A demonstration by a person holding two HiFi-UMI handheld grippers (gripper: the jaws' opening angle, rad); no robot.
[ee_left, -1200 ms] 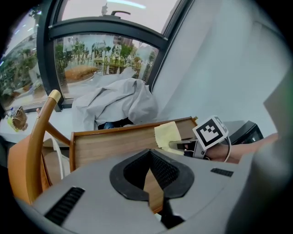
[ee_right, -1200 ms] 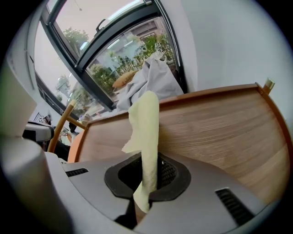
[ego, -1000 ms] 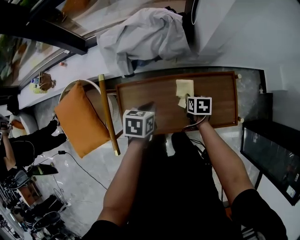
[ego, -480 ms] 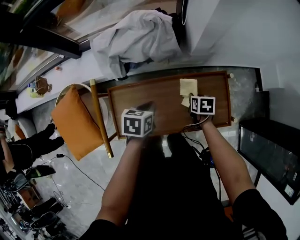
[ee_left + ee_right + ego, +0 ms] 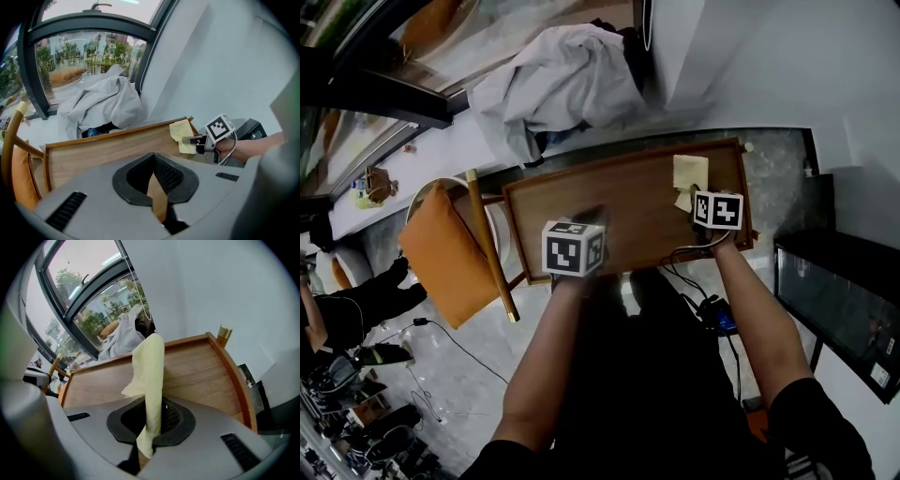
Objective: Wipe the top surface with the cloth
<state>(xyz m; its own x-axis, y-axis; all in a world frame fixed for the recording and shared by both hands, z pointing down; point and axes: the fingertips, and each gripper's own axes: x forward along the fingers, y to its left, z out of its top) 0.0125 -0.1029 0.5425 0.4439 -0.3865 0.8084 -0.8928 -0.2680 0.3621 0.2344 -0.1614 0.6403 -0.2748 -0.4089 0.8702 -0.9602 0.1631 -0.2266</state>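
The yellow cloth lies partly on the wooden table top, near its right end. My right gripper is shut on the cloth's near edge. In the right gripper view the cloth rises as a folded strip out of the closed jaws of the right gripper over the wood. My left gripper hovers over the table's near middle, shut and holding nothing. The left gripper view shows the left gripper, the cloth and the table top.
A raised rim with a brass-capped corner post runs round the table. A chair with an orange cushion stands at the left. A grey garment heap lies beyond the table. A black cabinet is at the right. Cables lie on the floor.
My right gripper has dragged the cloth to the right along the table top, closer to the right rim. The left gripper has stayed over the near middle.
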